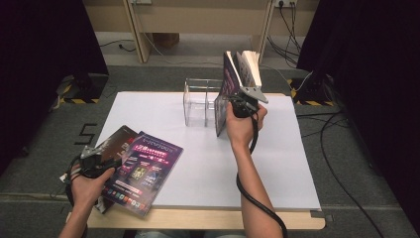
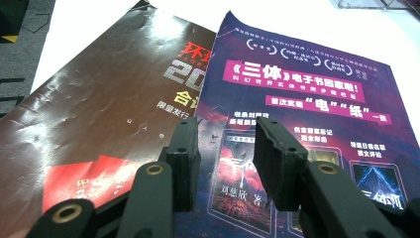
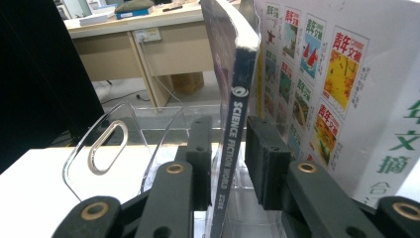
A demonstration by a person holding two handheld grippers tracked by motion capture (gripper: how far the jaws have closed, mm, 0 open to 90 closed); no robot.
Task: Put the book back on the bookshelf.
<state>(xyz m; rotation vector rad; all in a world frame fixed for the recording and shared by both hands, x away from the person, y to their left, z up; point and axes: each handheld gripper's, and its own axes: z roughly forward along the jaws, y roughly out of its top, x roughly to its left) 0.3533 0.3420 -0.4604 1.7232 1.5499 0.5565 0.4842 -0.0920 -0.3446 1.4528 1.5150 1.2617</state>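
High view: the right gripper (image 1: pixel 241 101) holds 2 upright magazines above the white table (image 1: pixel 208 153), just beside the clear acrylic rack (image 1: pixel 200 101). The right gripper view adds the purple magazine (image 3: pixel 233 129), its spine reading "Science Fiction World", standing between jaws set apart; whether the pads press it I cannot tell. The white magazine (image 3: pixel 341 84) stands just beside. The left gripper (image 2: pixel 225 148) hovers part open over 2 flat magazines (image 2: pixel 302 109).
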